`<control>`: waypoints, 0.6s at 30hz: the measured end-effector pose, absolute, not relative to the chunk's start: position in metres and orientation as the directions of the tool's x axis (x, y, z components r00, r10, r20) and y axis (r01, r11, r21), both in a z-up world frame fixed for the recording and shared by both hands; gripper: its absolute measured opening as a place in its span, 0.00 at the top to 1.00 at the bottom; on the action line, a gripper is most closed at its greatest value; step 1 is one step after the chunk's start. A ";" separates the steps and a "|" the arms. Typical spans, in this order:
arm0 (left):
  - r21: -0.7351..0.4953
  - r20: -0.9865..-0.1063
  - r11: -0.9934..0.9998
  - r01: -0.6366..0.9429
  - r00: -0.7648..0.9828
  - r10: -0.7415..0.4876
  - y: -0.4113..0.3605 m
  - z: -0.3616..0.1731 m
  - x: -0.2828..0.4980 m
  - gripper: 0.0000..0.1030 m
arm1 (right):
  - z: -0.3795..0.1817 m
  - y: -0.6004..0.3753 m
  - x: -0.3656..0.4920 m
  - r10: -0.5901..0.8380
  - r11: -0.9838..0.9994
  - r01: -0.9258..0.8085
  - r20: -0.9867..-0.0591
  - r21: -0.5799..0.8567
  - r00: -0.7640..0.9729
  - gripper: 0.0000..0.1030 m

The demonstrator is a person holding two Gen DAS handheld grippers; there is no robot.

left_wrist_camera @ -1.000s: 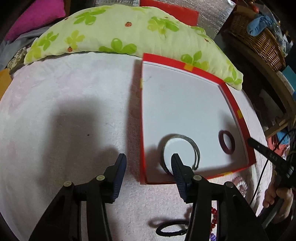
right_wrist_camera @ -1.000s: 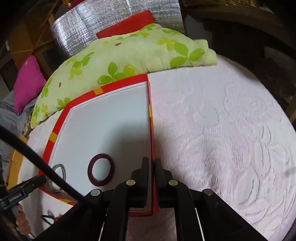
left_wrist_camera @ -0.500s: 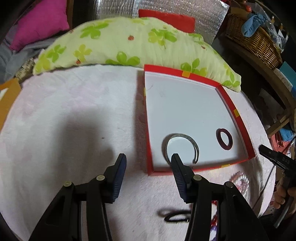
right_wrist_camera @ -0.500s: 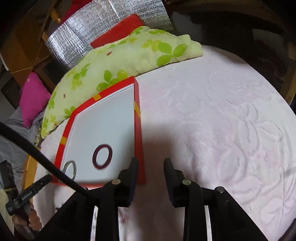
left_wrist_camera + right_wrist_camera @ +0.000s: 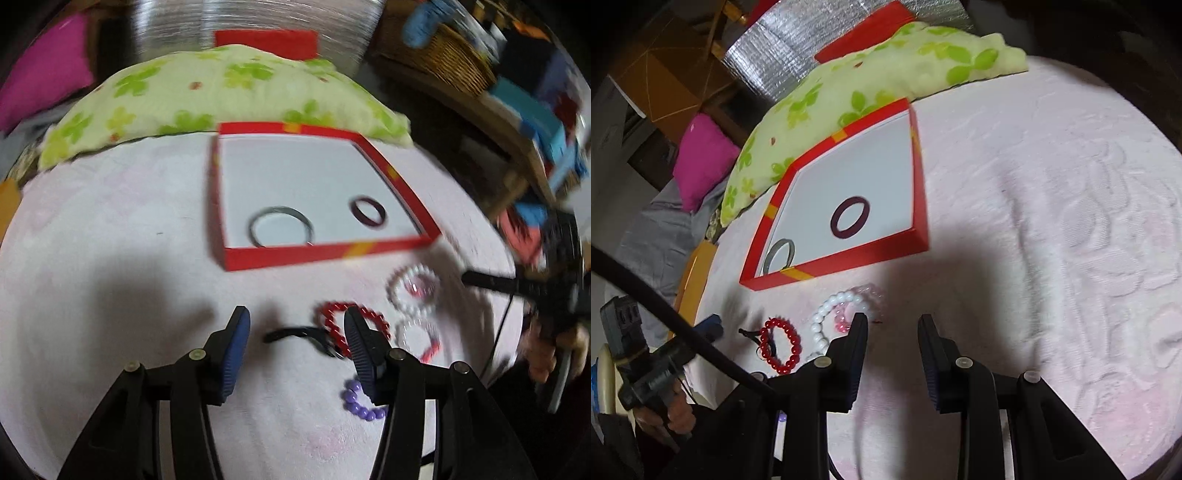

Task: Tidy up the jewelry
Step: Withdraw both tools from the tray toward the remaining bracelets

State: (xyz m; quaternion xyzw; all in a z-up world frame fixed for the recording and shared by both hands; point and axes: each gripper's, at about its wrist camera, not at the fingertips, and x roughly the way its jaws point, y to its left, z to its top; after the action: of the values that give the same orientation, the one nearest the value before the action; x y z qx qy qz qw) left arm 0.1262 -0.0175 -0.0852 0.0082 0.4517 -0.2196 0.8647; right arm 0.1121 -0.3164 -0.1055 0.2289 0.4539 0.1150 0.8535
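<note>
red box [image 5: 325,254], silver bangle [image 5: 280,230], maroon ring [image 5: 369,216] inside

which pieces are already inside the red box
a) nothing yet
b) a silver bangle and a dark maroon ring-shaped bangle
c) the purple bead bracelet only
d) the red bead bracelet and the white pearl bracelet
b: the silver bangle and the dark maroon bangle lie on the white floor of the red box, while the beaded bracelets lie outside it on the pink cloth.
</note>
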 end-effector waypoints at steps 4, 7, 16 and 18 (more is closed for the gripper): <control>-0.159 -0.802 0.887 0.433 0.467 -0.372 -0.036 -0.094 0.126 0.48 | -0.108 -0.312 0.118 0.413 0.864 0.013 -0.723 0.504 0.553 0.69; -0.156 -0.820 0.876 0.456 0.435 -0.372 -0.047 -0.102 0.130 0.48 | -0.110 -0.307 0.123 0.413 0.866 0.014 -0.730 0.500 0.545 0.69; -0.161 -0.843 0.871 0.465 0.394 -0.366 -0.054 -0.112 0.135 0.48 | -0.114 -0.283 0.131 0.366 0.905 -0.007 -0.768 0.426 0.526 0.69; -0.155 -0.845 0.863 0.481 0.387 -0.368 -0.059 -0.114 0.135 0.49 | -0.117 -0.280 0.133 0.330 0.920 0.006 -0.784 0.392 0.526 0.69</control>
State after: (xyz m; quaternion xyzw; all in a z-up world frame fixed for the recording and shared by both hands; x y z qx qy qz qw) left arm 0.1347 -0.0592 -0.1138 0.0576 0.4911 -0.2554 0.8309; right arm 0.1330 -0.2797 -0.1170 0.1761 0.4777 0.0947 0.8555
